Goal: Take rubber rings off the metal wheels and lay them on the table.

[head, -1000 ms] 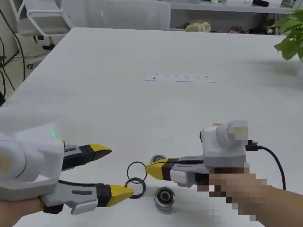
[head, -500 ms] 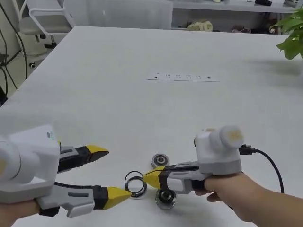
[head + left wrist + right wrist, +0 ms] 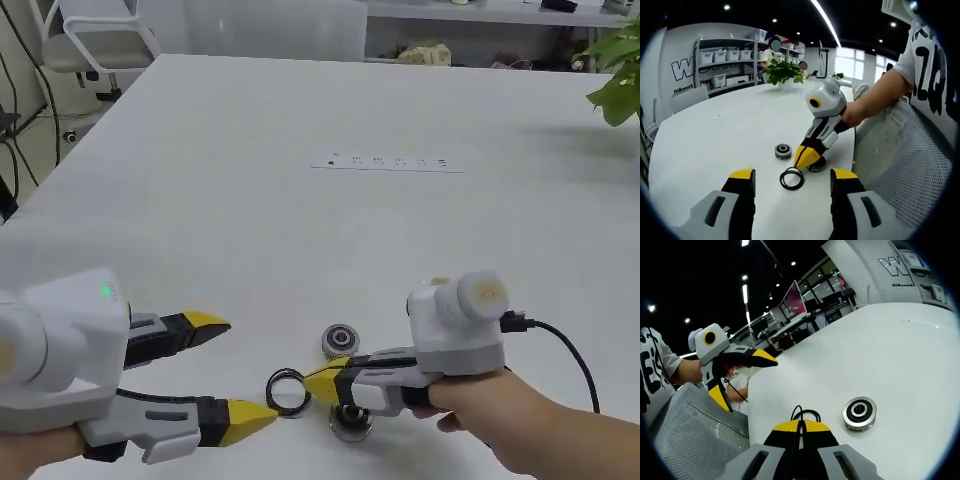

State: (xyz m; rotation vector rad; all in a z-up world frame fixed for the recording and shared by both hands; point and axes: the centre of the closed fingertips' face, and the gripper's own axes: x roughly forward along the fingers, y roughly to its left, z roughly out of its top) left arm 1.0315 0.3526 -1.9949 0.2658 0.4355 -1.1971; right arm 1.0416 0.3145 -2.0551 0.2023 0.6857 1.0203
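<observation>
Now, right gripper (image 3: 318,381): lying low over the table, jaws pressing together; yellow tips pointing left and reaching the right edge of the rings; whether they are pinching any rubber, I cannot tell
left gripper (image 3: 228,370): hovering at the near left, jaws standing spread and holding nothing; its two tips opening toward the rings from the left
rings (image 3: 285,392): thin black loops lying overlapped on the table, off the wheels, between the tips of the two grippers
far wheel (image 3: 340,340): sitting flat on the table just beyond the right gripper's tips, apart from the rings
near wheel (image 3: 350,424): sitting partly hidden under the right gripper, just right of the rings
table (image 3: 300,220): white, stretching far; socket strip (image 3: 387,163) lying well beyond the work
right gripper view: closed tips showing the rings looping out just past them; far wheel lying to their right
left gripper view: rings lying between its own spread jaws; right gripper coming in from the right
</observation>
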